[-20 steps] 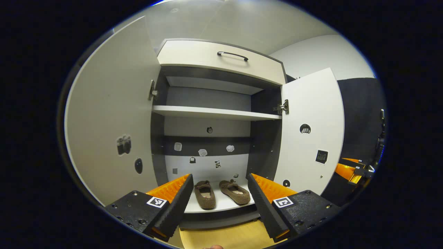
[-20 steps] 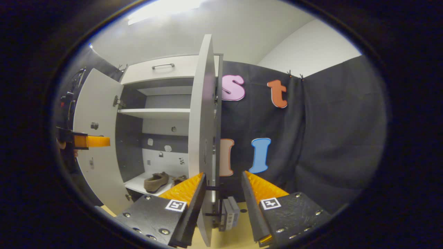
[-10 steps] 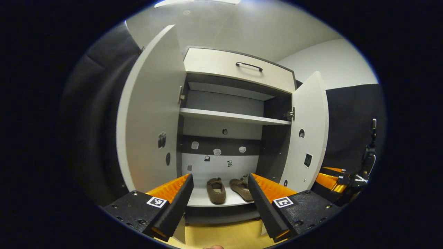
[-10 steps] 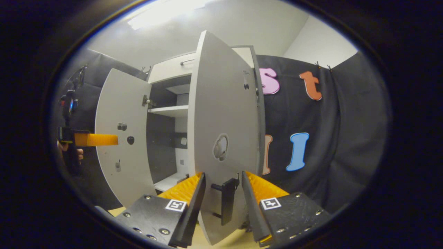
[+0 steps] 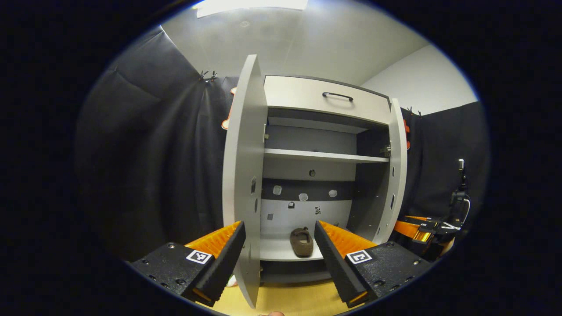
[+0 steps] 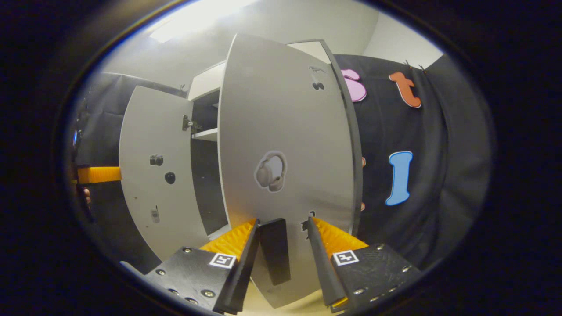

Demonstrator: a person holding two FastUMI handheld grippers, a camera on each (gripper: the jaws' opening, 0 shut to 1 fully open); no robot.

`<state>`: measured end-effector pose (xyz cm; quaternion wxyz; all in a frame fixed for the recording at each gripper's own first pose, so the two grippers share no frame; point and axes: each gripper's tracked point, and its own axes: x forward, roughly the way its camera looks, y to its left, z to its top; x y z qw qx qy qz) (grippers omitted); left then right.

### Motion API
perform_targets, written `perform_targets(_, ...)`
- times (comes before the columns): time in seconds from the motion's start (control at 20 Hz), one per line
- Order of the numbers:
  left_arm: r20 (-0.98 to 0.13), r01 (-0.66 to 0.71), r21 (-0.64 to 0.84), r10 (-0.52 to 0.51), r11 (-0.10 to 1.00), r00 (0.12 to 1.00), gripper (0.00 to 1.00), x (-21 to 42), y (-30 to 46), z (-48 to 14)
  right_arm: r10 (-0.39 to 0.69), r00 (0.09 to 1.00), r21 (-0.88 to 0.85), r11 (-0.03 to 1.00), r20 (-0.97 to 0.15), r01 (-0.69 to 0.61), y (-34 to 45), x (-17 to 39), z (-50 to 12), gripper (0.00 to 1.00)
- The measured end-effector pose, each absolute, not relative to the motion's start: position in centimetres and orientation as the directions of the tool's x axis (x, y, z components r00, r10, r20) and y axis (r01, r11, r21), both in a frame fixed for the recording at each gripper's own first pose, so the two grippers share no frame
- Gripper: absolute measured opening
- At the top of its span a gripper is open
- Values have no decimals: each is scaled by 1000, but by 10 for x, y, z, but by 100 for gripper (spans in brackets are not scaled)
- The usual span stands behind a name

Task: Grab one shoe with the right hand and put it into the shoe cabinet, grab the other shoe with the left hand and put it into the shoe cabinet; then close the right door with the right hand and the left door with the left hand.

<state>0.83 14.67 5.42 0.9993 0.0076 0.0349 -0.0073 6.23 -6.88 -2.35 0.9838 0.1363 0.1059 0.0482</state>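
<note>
A shoe cabinet [image 5: 327, 94] of smooth, matt laminate board, its drawer fitted with a dark metal handle [image 5: 337, 95] and a shiny metal hinge [image 5: 386, 150] inside. A fuzzy, felt-like cloth shoe [image 5: 301, 242] lies on the bottom shelf. Pale wood-look floor [image 5: 290, 298] has a slight sheen; ridged plastic fingers [image 5: 215, 240].

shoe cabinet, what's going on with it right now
A person holds a gripper in each hand at the shoe cabinet. A brown shoe sits on the bottom shelf. The right gripper has its open fingers on either side of the right door's handle. Both doors are open; the left gripper, open, faces the left door's edge.
</note>
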Motion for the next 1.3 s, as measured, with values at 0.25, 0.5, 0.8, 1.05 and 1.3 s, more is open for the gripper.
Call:
perform_targets(0.25,-69,-21,23,22,1000,997,92,-5,162,57,156,971,302,949,-183,-95,-48,82,-26,72)
perform_targets(0.5,-47,-113,62,116,992,992,96,-19,199,67,163,969,324,941,-184,-96,-32,103,-31,72)
perform_targets(0.8,-71,-217,67,221,974,973,92,-19,254,52,148,970,332,940,-192,-78,-25,119,-38,72)
perform_targets(1.05,-139,-208,-16,204,978,969,93,-1,277,20,136,972,344,937,-193,-62,-17,127,-42,72)
perform_targets(1.3,-191,-158,-40,148,987,970,97,16,279,-6,115,974,346,937,-196,-41,-12,137,-43,72)
